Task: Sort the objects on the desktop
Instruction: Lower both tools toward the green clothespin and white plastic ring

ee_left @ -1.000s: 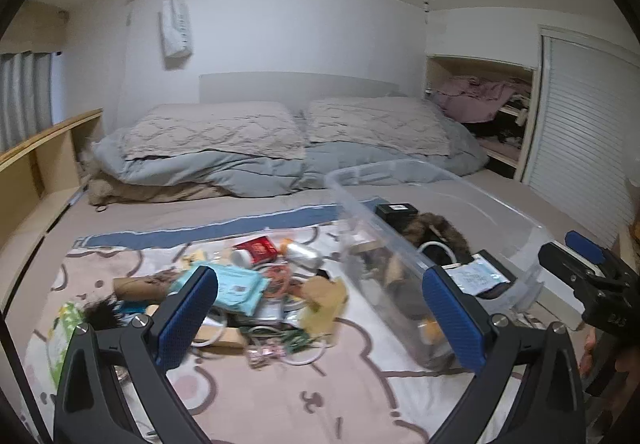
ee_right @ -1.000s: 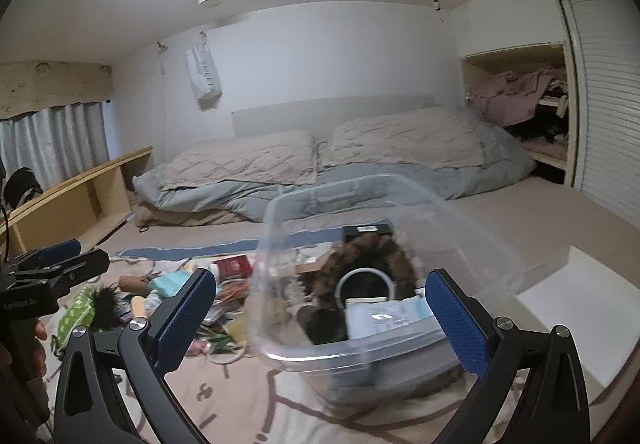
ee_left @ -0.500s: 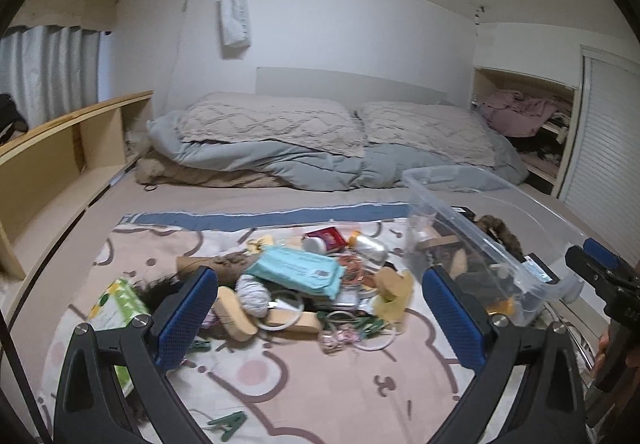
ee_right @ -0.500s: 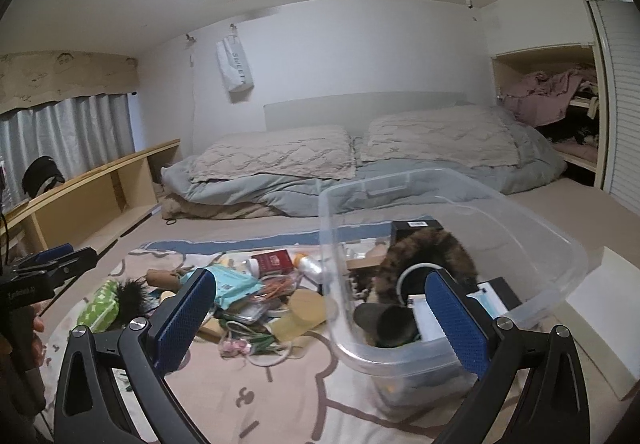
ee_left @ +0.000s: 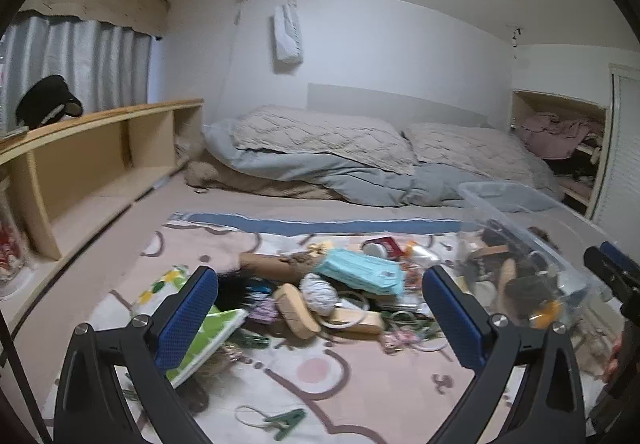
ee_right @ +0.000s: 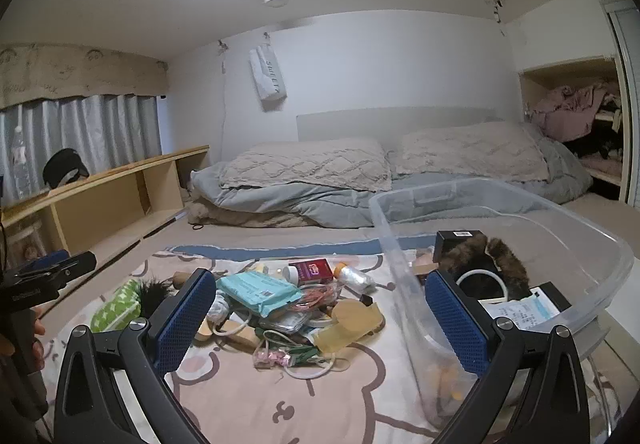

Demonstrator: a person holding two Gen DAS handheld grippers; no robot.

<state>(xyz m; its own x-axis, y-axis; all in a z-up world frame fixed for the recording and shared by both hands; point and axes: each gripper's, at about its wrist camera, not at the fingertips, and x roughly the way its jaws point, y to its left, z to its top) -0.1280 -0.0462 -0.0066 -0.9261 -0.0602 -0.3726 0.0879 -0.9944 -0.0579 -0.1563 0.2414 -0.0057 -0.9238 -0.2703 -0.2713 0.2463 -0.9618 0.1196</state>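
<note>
Both claws held low over the bed, pointing toward the far pillows (ee_right: 308, 164). Left claw (ee_left: 320, 316) level, jaws spread wide, nothing between the blue pads, touching nothing. Right claw (ee_right: 318, 314) same pose, jaws wide, empty.

Pile of loose objects (ee_left: 340, 292) on the patterned blanket (ee_left: 320, 372), just past the left claw, between its pads in view: teal mask pack (ee_left: 360, 272) on top, red box (ee_left: 386, 244) at the far side, tan wooden brush (ee_left: 296, 310) near, green patterned packet (ee_left: 204, 328) at left, partly behind the left pad. Green clothespin (ee_left: 286, 422) lies apart, nearest the camera.

In the right wrist view the pile sits left of centre; the clear plastic bin (ee_right: 600, 244) is on the right, near wall behind the right pad. Bin holds a brown furry item (ee_right: 500, 252), black box (ee_right: 458, 238), white ring and paper packets. Bin touches the pile's right edge or just beside it, cannot tell.
</note>
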